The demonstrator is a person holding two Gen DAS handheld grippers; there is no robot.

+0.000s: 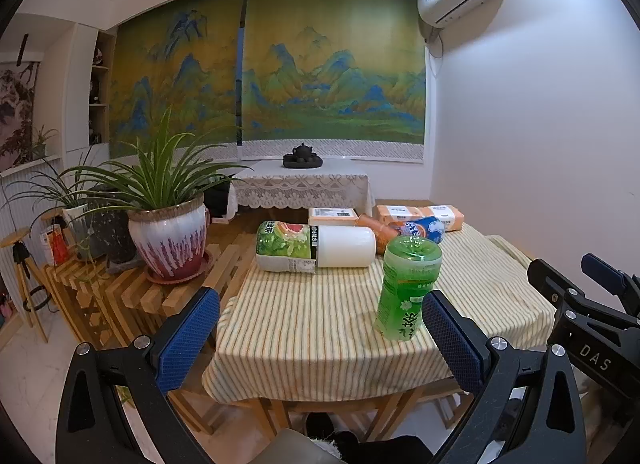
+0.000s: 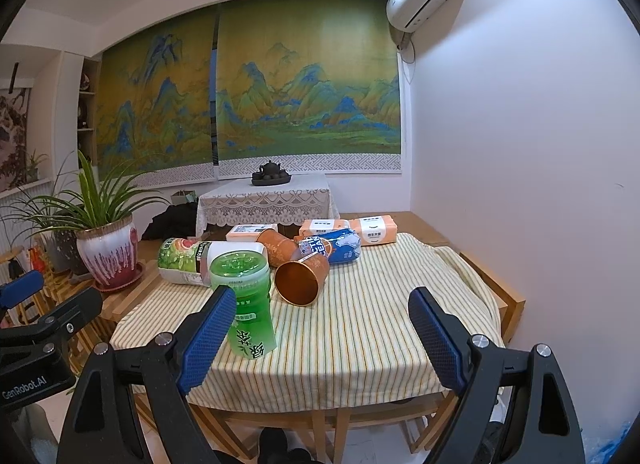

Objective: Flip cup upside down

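Note:
A copper cup [image 2: 302, 279] lies on its side on the striped tablecloth [image 2: 360, 328], its open mouth facing me. A second orange cup [image 2: 276, 248] lies behind it; in the left wrist view only an orange cup [image 1: 372, 229] shows behind the green bottle. A green bottle [image 2: 244, 306] stands upside down near the front left; it also shows in the left wrist view [image 1: 406, 288]. My left gripper [image 1: 320, 338] is open and empty, short of the table's front edge. My right gripper [image 2: 320, 340] is open and empty above the table's front part.
A large bottle with a white cap [image 1: 316, 246] lies on its side at the table's left. A blue bottle [image 2: 340, 250] and orange tissue packs [image 2: 372, 228] lie at the back. A potted plant [image 1: 170, 232] stands on a wooden rack to the left. The wall is on the right.

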